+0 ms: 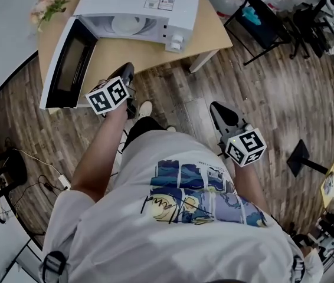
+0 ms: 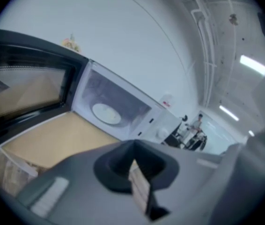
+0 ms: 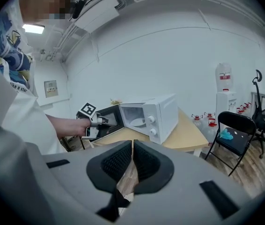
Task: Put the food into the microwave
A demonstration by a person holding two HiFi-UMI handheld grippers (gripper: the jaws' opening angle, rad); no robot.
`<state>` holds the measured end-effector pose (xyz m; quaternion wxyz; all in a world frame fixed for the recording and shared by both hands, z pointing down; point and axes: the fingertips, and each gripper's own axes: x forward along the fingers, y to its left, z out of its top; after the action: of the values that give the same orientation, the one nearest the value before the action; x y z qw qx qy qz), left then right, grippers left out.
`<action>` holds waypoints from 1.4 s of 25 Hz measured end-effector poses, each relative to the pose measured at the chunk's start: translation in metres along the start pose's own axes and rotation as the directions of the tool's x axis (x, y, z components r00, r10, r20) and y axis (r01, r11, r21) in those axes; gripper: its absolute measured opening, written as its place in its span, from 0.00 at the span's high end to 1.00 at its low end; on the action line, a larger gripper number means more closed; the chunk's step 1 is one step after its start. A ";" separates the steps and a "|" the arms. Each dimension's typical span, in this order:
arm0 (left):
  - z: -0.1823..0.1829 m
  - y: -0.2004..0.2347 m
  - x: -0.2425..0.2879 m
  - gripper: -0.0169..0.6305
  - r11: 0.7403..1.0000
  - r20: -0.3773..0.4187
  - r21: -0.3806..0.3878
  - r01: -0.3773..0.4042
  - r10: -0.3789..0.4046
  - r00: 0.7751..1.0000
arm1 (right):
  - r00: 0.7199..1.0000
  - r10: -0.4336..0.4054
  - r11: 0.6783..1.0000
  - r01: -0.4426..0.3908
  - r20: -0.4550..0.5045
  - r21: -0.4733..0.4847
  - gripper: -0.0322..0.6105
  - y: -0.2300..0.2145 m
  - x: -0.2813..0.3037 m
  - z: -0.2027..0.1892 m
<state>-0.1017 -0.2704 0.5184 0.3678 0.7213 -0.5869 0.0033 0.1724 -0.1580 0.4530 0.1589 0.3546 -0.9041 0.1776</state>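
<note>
The white microwave point(image 1: 143, 5) stands on a wooden table point(image 1: 208, 31) with its door point(image 1: 65, 63) swung wide open to the left. Inside lies a bare white turntable point(image 2: 106, 113); I see no food on it or anywhere else. My left gripper point(image 1: 126, 71) hovers just in front of the table edge beside the open door, jaws shut with nothing between them point(image 2: 133, 149). It also shows in the right gripper view as the left gripper point(image 3: 102, 121) in front of the door point(image 3: 109, 118). My right gripper point(image 1: 217, 108) hangs lower over the floor, shut and empty point(image 3: 132, 146).
A black folding chair point(image 1: 255, 19) with a teal item on it stands right of the table. Water bottles point(image 3: 208, 119) and a dispenser point(image 3: 224, 90) line the wall. Flowers point(image 1: 48, 7) sit on the table's far-left corner. Cables point(image 1: 40, 173) and a black stand base point(image 1: 301, 158) lie on the wood floor.
</note>
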 end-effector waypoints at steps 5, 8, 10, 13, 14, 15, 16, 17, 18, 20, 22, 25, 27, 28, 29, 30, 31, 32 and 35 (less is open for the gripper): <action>-0.027 -0.031 -0.028 0.96 0.995 -0.023 0.031 0.091 -0.090 0.996 | 0.999 0.034 0.999 -0.034 -0.010 -0.005 0.93 0.008 -0.007 -0.013; -0.039 -0.044 -0.043 0.96 0.991 -0.036 0.040 0.125 -0.123 0.992 | 0.998 0.057 0.998 -0.057 -0.009 -0.019 0.93 0.015 -0.011 -0.015; -0.046 -0.052 -0.051 0.96 0.988 -0.045 0.058 0.145 -0.142 0.989 | 0.998 0.067 0.997 -0.068 -0.009 -0.026 0.93 0.018 -0.014 -0.016; -0.054 -0.062 -0.060 0.96 0.983 -0.055 0.081 0.164 -0.160 0.986 | 0.997 0.078 0.996 -0.078 -0.009 -0.032 0.94 0.022 -0.017 -0.019; -0.056 -0.063 -0.063 0.96 0.982 -0.057 0.087 0.166 -0.162 0.985 | 0.997 0.082 0.996 -0.082 -0.009 -0.034 0.94 0.024 -0.018 -0.020; -0.057 -0.065 -0.065 0.96 0.982 -0.057 0.092 0.167 -0.162 0.985 | 0.996 0.085 0.996 -0.085 -0.009 -0.036 0.94 0.025 -0.019 -0.020; -0.058 -0.066 -0.066 0.96 0.981 -0.057 0.097 0.167 -0.162 0.985 | 0.996 0.088 0.995 -0.088 -0.008 -0.037 0.94 0.026 -0.021 -0.020; -0.058 -0.066 -0.068 0.96 0.981 -0.057 0.100 0.167 -0.162 0.985 | 0.996 0.089 0.995 -0.090 -0.007 -0.039 0.94 0.027 -0.022 -0.020; -0.059 -0.067 -0.070 0.96 0.981 -0.055 0.103 0.167 -0.162 0.985 | 0.996 0.090 0.995 -0.090 -0.005 -0.041 0.94 0.028 -0.023 -0.020; -0.059 -0.068 -0.072 0.96 0.980 -0.053 0.109 0.166 -0.161 0.986 | 0.996 0.089 0.995 -0.089 -0.001 -0.043 0.94 0.029 -0.025 -0.020; -0.060 -0.068 -0.073 0.96 0.979 -0.052 0.114 0.166 -0.161 0.986 | 0.996 0.089 0.995 -0.089 0.001 -0.045 0.94 0.030 -0.026 -0.021; -0.062 -0.071 -0.076 0.96 0.977 -0.054 0.126 0.170 -0.164 0.985 | 0.996 0.088 0.995 -0.088 0.002 -0.045 0.94 0.032 -0.030 -0.022; -0.062 -0.073 -0.078 0.96 0.976 -0.056 0.135 0.173 -0.167 0.984 | 0.996 0.088 0.995 -0.087 0.003 -0.045 0.94 0.033 -0.032 -0.023; -0.062 -0.074 -0.078 0.96 0.975 -0.056 0.139 0.174 -0.168 0.984 | 0.996 0.088 0.995 -0.088 0.004 -0.046 0.94 0.033 -0.033 -0.023; -0.062 -0.075 -0.079 0.96 0.974 -0.057 0.141 0.175 -0.169 0.984 | 0.996 0.088 0.995 -0.088 0.004 -0.047 0.94 0.034 -0.034 -0.023; -0.063 -0.075 -0.080 0.96 0.974 -0.057 0.142 0.176 -0.170 0.984 | 0.996 0.089 0.995 -0.089 0.004 -0.047 0.94 0.035 -0.034 -0.024; -0.063 -0.075 -0.081 0.96 0.974 -0.056 0.143 0.176 -0.169 0.984 | 0.996 0.090 0.995 -0.090 0.004 -0.049 0.94 0.035 -0.035 -0.024; -0.063 -0.076 -0.082 0.96 0.974 -0.055 0.144 0.175 -0.169 0.984 | 0.996 0.091 0.995 -0.091 0.003 -0.051 0.94 0.036 -0.035 -0.024; -0.064 -0.075 -0.085 0.96 0.974 -0.053 0.147 0.171 -0.165 0.985 | 0.995 0.096 0.994 -0.096 0.003 -0.058 0.94 0.038 -0.037 -0.025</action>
<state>-0.0368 -0.1613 0.4884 0.3230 0.7938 -0.5144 0.0314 0.1755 -0.1000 0.4519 0.1577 0.3067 -0.9253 0.1578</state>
